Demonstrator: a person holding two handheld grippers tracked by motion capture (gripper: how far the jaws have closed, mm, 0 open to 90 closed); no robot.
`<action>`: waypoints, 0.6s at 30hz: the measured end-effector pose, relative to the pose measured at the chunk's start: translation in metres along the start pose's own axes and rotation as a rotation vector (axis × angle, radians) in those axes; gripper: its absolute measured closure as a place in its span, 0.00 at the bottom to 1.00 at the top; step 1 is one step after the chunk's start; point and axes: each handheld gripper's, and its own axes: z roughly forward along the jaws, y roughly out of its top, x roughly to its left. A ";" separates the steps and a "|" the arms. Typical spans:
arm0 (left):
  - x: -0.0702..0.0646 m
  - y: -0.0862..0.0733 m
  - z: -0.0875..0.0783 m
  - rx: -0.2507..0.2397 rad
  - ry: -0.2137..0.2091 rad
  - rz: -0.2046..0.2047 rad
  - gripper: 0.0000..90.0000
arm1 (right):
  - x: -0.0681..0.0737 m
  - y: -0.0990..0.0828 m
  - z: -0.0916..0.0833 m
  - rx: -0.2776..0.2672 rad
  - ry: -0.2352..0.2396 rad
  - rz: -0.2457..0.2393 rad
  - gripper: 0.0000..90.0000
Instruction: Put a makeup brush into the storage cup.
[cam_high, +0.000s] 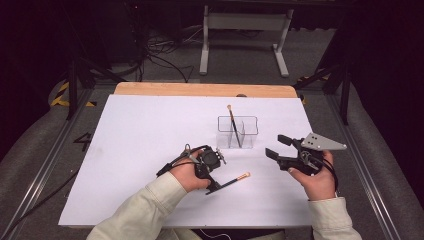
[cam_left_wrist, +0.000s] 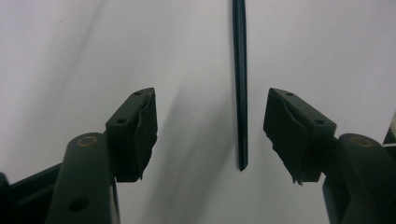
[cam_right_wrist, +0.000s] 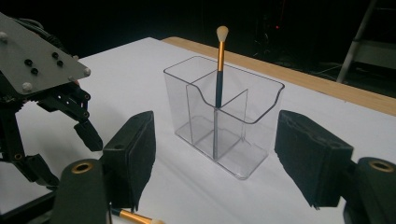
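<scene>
A makeup brush (cam_high: 235, 180) with a dark handle and gold ferrule lies on the white table sheet (cam_high: 150, 130). My left gripper (cam_high: 214, 186) points down over its handle end. In the left gripper view the dark handle (cam_left_wrist: 240, 84) lies between the pads without touching either, nearer the right one, so the left gripper (cam_left_wrist: 212, 116) is open. A second brush (cam_high: 233, 125) (cam_right_wrist: 219, 70) stands bristles up in a clear organizer (cam_high: 238, 132) (cam_right_wrist: 224, 116), by its inner divider. My right gripper (cam_high: 278, 146) (cam_right_wrist: 215, 135) hovers open to the organizer's right, facing it, with nothing held.
A wooden board edge (cam_high: 205, 90) runs along the sheet's far side. Beyond it are a white metal frame (cam_high: 245, 30) and cables on the floor. The right gripper view also catches the left gripper (cam_right_wrist: 86, 133) and the lying brush's ferrule (cam_right_wrist: 135, 218).
</scene>
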 end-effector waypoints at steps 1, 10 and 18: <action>0.000 0.000 0.000 0.003 -0.002 0.001 0.41 | 0.000 0.000 0.000 0.001 0.001 0.000 0.34; -0.002 0.005 0.006 0.070 -0.005 0.015 0.46 | 0.001 0.000 0.001 0.002 0.005 0.006 0.34; -0.004 0.013 0.011 0.112 0.006 0.031 0.51 | 0.000 -0.001 0.001 -0.009 0.014 0.024 0.34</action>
